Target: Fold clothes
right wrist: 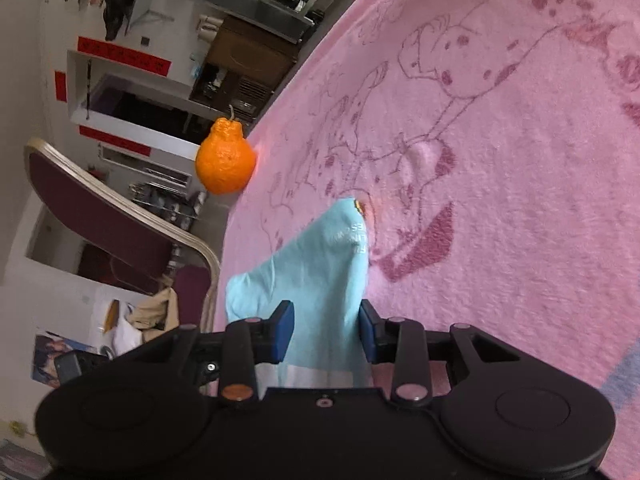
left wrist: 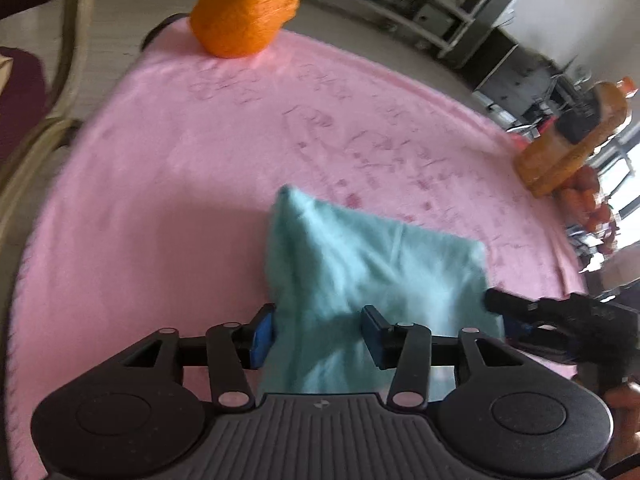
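The soft light-blue cloth point(left wrist: 360, 264) hangs up off the fluffy pink blanket with dog drawings point(left wrist: 160, 200) that covers the worktop. The left tongs point(left wrist: 316, 336) stand wide, with the cloth between their blue pads. The right tongs point(right wrist: 326, 334) are also apart, with cloth running between them; I cannot tell if either pair really pinches it. To fold well, keep both edges level, lay the cloth flat, and stay away from the bumpy orange fruit point(left wrist: 244, 18).
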`<action>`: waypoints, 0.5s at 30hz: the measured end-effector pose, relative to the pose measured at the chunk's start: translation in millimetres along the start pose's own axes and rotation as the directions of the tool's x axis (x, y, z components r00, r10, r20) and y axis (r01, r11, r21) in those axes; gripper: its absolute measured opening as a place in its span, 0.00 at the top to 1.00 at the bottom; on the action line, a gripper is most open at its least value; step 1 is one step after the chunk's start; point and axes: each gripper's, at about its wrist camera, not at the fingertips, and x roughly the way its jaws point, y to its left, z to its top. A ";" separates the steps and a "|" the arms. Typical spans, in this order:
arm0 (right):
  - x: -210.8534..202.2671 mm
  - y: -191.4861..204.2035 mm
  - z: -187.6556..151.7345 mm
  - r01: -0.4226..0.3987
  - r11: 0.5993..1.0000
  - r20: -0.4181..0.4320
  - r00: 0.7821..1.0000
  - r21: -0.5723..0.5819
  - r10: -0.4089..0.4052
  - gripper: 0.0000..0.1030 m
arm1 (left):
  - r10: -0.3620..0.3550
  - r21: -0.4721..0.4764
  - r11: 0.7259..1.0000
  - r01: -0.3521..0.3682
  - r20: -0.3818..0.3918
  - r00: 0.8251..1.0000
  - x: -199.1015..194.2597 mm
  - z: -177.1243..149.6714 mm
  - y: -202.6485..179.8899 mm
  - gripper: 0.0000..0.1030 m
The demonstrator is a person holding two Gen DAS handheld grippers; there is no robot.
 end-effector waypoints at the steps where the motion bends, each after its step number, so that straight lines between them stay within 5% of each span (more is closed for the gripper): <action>1: 2.0 0.5 0.3 -0.004 1.000 0.000 1.000 -0.005 0.004 0.67 | -0.019 -0.002 1.000 0.020 0.007 1.000 1.8 0.5 0.2 0.56; 6: 11.9 3.3 2.1 -0.024 0.999 -0.001 1.000 -0.032 0.024 0.70 | -0.077 -0.009 0.997 0.077 0.032 0.997 8.0 0.4 -3.6 0.62; 9: 16.5 6.5 0.4 0.001 0.999 0.010 1.000 -0.055 -0.001 0.84 | -0.005 0.019 1.000 0.004 0.037 0.999 7.6 -1.5 -13.6 0.88; 11: 16.0 11.5 -1.4 0.067 0.994 0.029 0.997 -0.081 -0.065 0.94 | 0.019 0.028 0.999 -0.021 0.058 0.998 1.7 -4.5 -20.9 0.91; 15: -0.3 48.1 -18.6 0.180 0.951 0.115 0.981 -0.253 -0.155 0.94 | 0.097 0.140 0.982 -0.124 0.186 0.978 -33.0 -24.6 -60.2 0.91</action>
